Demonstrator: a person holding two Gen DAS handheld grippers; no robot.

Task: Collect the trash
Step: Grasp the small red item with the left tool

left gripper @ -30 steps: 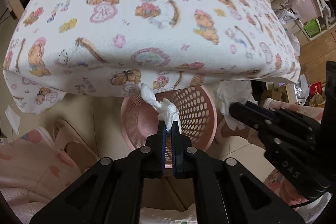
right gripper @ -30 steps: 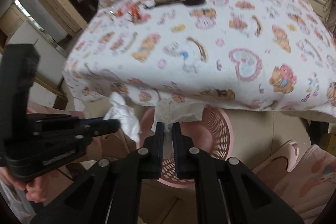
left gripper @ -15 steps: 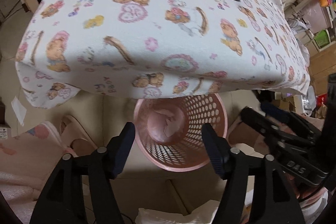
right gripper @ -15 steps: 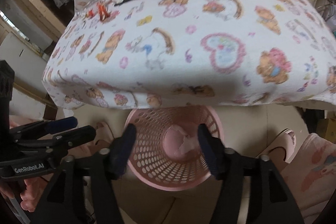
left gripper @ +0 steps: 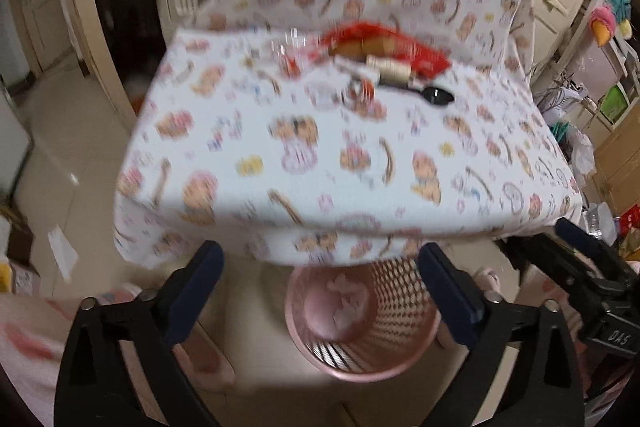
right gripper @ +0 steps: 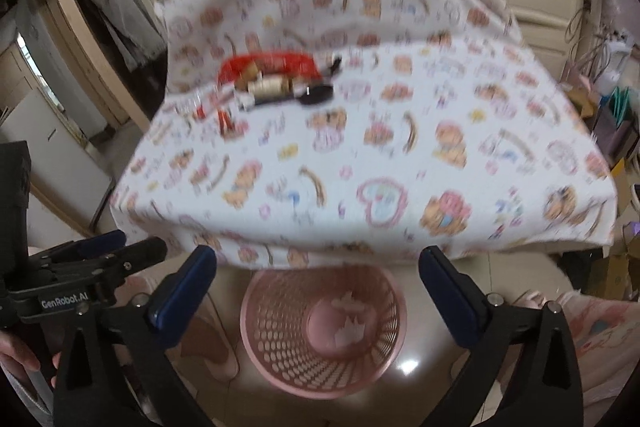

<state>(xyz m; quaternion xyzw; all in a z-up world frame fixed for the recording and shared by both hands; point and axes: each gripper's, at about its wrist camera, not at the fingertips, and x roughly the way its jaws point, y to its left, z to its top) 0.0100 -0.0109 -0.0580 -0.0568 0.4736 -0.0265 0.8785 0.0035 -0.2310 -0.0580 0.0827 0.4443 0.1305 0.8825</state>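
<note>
Both grippers are black frames with silver screws. The left gripper [left gripper: 320, 291] and right gripper [right gripper: 318, 291] have blue fingertip pads. White "GenRobot.AI" lettering marks one.

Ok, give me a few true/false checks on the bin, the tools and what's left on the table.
1. Both tools, left tool and right tool, are gripping tissue. False: their jaws are opening, with nothing between them.
2. White tissue lies inside the pink basket. True.
3. The basket stands on the tablecloth. False: it is on the floor, below the table edge.
4. A red wrapper lies on the table. True.
</note>
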